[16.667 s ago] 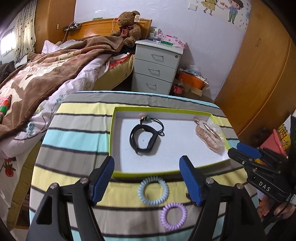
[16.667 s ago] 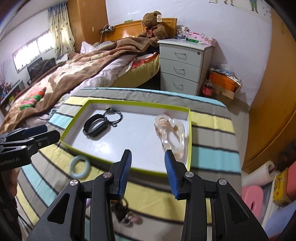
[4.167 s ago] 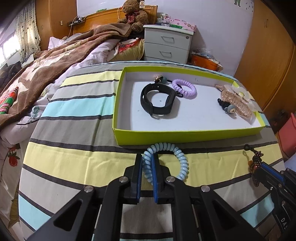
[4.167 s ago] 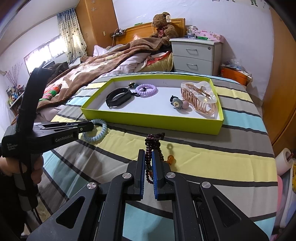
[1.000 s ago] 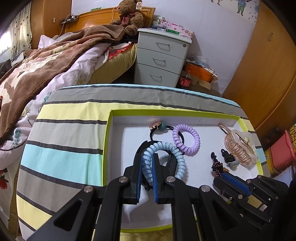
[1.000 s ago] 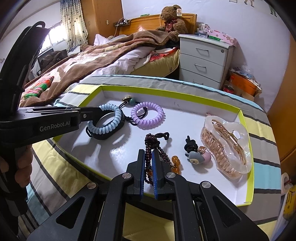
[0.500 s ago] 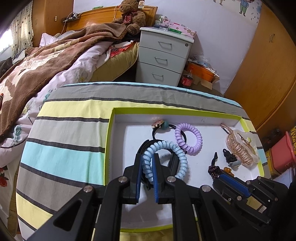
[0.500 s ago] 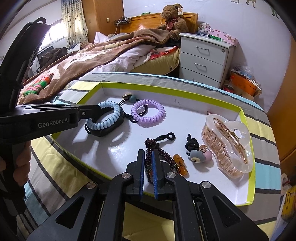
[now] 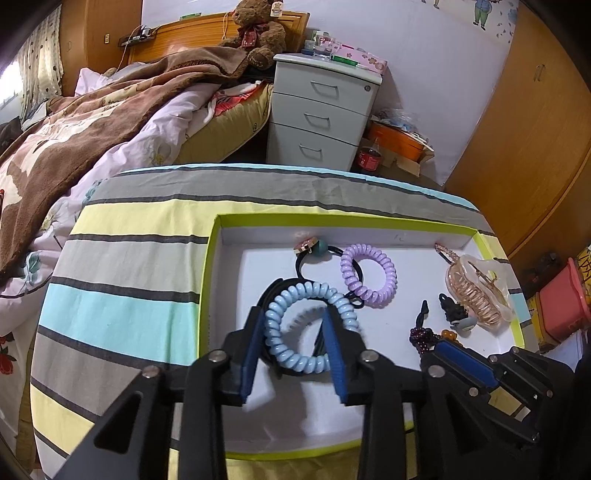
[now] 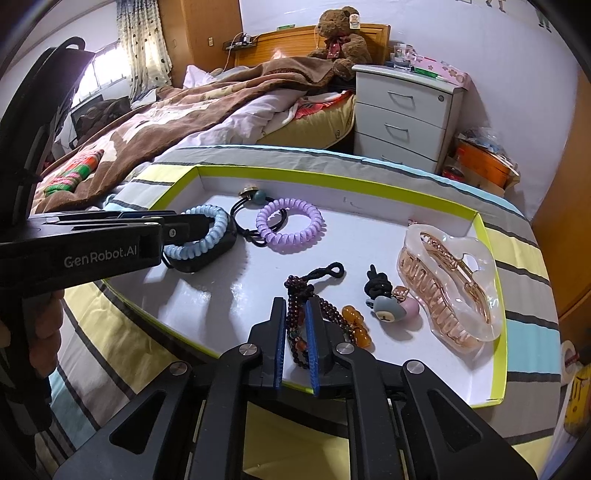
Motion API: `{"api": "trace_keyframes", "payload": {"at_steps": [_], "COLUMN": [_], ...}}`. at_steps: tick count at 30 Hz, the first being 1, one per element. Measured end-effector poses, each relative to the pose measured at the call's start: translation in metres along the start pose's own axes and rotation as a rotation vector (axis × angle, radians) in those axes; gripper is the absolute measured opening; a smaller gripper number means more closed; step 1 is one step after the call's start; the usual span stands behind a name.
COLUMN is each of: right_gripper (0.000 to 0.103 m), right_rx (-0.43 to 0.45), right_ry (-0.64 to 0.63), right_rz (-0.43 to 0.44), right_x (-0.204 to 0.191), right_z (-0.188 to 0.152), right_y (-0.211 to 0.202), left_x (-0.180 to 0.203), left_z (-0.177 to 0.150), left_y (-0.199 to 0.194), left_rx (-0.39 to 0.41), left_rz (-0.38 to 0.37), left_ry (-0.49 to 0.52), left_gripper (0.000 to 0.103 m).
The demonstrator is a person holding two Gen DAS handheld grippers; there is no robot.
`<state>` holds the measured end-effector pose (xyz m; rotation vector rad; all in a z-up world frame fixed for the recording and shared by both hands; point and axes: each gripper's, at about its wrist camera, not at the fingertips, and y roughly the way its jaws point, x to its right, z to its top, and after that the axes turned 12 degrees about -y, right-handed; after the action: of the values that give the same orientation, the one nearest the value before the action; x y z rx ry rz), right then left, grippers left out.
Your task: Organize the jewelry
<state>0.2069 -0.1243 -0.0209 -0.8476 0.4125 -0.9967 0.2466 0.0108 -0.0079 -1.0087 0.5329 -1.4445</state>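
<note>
1. Grippers, nearest items. Left gripper (image 9: pixel 297 343): jaws parted, blue pads on either side of the blue spiral hair tie (image 9: pixel 306 326), which lies between them inside the tray, on top of a black band (image 10: pixel 216 245). Whether the pads touch the coil cannot be told.
2. Right gripper (image 10: pixel 297 339): jaws drawn close about the dark beaded bracelet (image 10: pixel 310 295); a narrow gap shows beside the beads, so a firm grip cannot be confirmed. Bracelet lies on the tray floor near the front wall, its black cord loop pointing to the far side, amber beads (image 10: pixel 356 325) just to its right.
3. Tray (image 10: pixel 495 258): shallow, white floor, lime-green rim, set on a striped cloth (image 9: pixel 122 266) in yellow, grey and pale blue.
4. Small hair tie with a grey and pink animal charm (image 10: pixel 391 308): right of the bracelet, near it but apart.
5. Claw clip (image 10: pixel 448 284): translucent pale shell, rose-gold teeth, at the right side of the tray, beside the charm tie.
6. Purple spiral hair tie (image 10: pixel 290 225): middle of the tray, beyond the blue one, overlapping a black elastic (image 10: pixel 243 214) bearing a teal bead and gold disc near the far wall.
7. Bed with brown blanket (image 9: pixel 92 122): far left, past the table.
8. White drawer unit (image 9: pixel 321 110): far centre, beside the bed.
9. Teddy bear (image 9: pixel 258 31): farthest, on the headboard.
</note>
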Motion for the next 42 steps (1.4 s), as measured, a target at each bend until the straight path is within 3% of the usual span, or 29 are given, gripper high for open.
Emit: {"api": "trace_keyframes", "payload": {"at_steps": [8, 10, 12, 19, 22, 28, 42], "right_gripper": [0.016, 0.021, 0.033, 0.035, 0.046, 0.046, 0.048], "right_rx": [0.005, 0.007, 0.012, 0.025, 0.033, 0.055, 0.162], "right_ry": [0.002, 0.004, 0.008, 0.016, 0.023, 0.05, 0.118], "right_rz": [-0.004, -0.007, -0.005, -0.012, -0.019, -0.039, -0.145], "right_x": [0.001, 0.002, 0.003, 0.004, 0.004, 0.004, -0.007], "right_z": [-0.001, -0.001, -0.001, -0.002, -0.004, -0.009, -0.03], "right_y": [-0.003, -0.004, -0.006, -0.013, -0.017, -0.034, -0.096], "left_x": [0.001, 0.002, 0.001, 0.003, 0.003, 0.004, 0.008], "left_z": [0.0, -0.001, 0.0, -0.001, -0.002, -0.01, -0.052], "left_y": [-0.001, -0.002, -0.002, -0.005, -0.01, -0.028, -0.089], "left_rx": [0.0, 0.002, 0.001, 0.006, 0.015, 0.059, 0.217], "left_rz": [-0.003, 0.002, 0.001, 0.0, 0.007, 0.031, 0.048], "left_ry": [0.003, 0.002, -0.002, 0.001, -0.002, -0.009, 0.042], "left_gripper": [0.041, 0.046, 0.05, 0.056, 0.062, 0.072, 0.074]}}
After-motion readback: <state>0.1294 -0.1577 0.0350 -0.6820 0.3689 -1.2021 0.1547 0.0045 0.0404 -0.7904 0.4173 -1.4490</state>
